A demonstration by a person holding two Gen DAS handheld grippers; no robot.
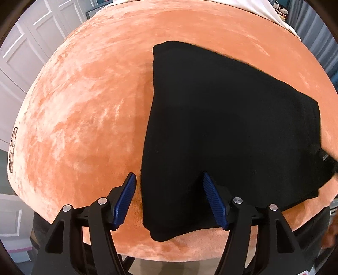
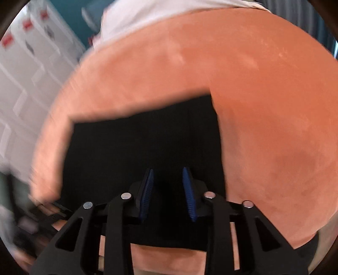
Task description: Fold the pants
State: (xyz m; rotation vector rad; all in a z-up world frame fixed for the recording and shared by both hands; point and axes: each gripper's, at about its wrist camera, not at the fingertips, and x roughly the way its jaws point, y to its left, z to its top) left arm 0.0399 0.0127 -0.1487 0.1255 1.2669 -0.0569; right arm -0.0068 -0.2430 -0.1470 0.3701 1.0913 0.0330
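The black pants (image 1: 228,131) lie folded flat on the orange plush bed cover (image 1: 88,105). My left gripper (image 1: 168,176) is open above the near left edge of the pants, its right finger over the cloth and its left finger over the cover. It holds nothing. In the right wrist view, which is blurred by motion, the pants (image 2: 139,146) fill the lower middle. My right gripper (image 2: 168,170) is open above them with nothing between its blue pads. The right gripper's body also shows at the far right of the left wrist view (image 1: 328,160).
The orange cover (image 2: 264,105) spreads wide around the pants. White bedding (image 1: 243,8) lies at the far end of the bed. White panelled doors (image 1: 25,52) stand to the left. The bed's near edge (image 1: 190,251) runs just below the grippers.
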